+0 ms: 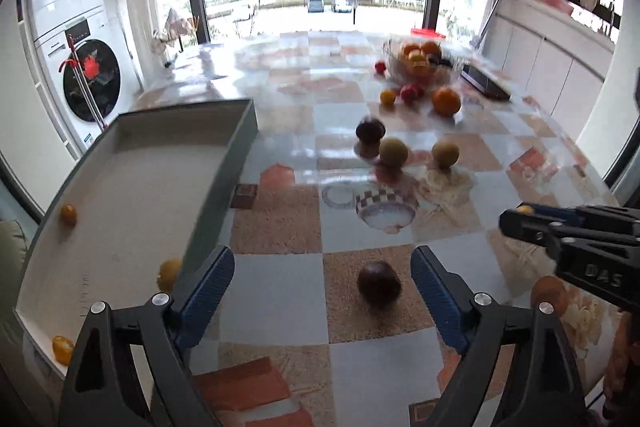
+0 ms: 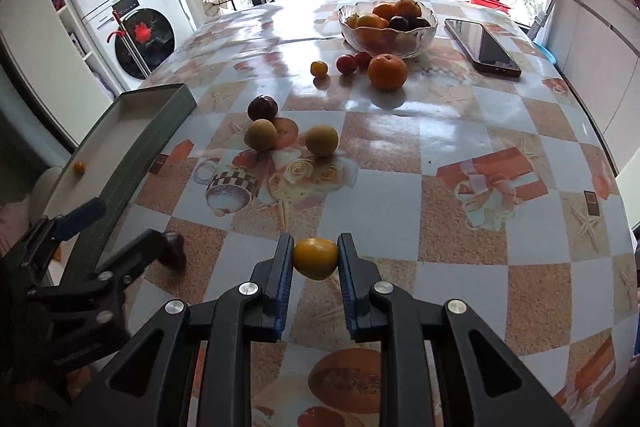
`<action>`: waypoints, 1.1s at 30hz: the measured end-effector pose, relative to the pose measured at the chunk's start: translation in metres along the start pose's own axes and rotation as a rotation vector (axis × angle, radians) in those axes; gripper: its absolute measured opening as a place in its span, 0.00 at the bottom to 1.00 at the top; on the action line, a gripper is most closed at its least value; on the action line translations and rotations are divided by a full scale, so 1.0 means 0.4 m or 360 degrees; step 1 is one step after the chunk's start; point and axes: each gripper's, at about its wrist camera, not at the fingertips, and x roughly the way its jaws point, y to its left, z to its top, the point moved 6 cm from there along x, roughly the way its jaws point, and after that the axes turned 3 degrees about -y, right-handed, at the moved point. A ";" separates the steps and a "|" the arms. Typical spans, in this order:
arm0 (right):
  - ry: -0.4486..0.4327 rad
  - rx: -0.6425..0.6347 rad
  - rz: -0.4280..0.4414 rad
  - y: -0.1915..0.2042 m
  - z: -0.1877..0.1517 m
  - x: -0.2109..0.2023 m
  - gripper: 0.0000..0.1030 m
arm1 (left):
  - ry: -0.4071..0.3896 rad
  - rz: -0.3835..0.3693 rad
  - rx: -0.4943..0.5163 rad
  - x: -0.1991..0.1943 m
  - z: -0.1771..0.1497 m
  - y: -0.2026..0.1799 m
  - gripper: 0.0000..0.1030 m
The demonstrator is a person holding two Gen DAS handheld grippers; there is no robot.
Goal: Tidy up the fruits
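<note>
- The right gripper (image 2: 316,258) pinches a small yellow fruit (image 2: 315,258) between its blue pads, held clear above the table (image 2: 460,147); I judge the grip is for carrying it to the tray (image 2: 132,147) at the left.
- The left gripper (image 1: 322,281) stands with jaws spread wide and nothing pressed between them. A dark plum (image 1: 379,283) lies on the table in the gap ahead, touching neither pad; whether it is just set down or next to be picked, I cannot tell.
- The tray sits at the table's left edge, just beside the left gripper; it seems to be where small yellow fruits are collected. Three lie in it in the left view, well apart, one half hidden behind the left pad.
- Mid-table, a cluster of three: one dark fruit (image 2: 262,108) and two yellow-green ones (image 2: 322,140), close together.
- Farther off, in front of the glass bowl (image 2: 387,27): one small yellow fruit, two small red ones and one orange (image 2: 387,71), loose on the cloth.
- The bowl holds a pile of oranges and dark fruit; the count is unclear.
- One phone (image 2: 482,45) lies to the right of the bowl.
</note>
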 end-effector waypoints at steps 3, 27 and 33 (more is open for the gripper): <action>0.0001 0.0032 0.0012 -0.011 -0.004 -0.001 0.23 | 0.0080 0.0017 0.0025 0.036 -0.012 -0.011 0.87; 0.0040 0.0065 -0.0010 -0.031 -0.044 -0.001 0.23 | 0.0189 -0.0037 -0.0027 0.049 -0.037 -0.026 0.27; 0.0010 0.0034 -0.0082 -0.041 -0.055 0.002 0.23 | 0.0130 -0.0019 -0.0002 0.043 -0.044 -0.028 0.27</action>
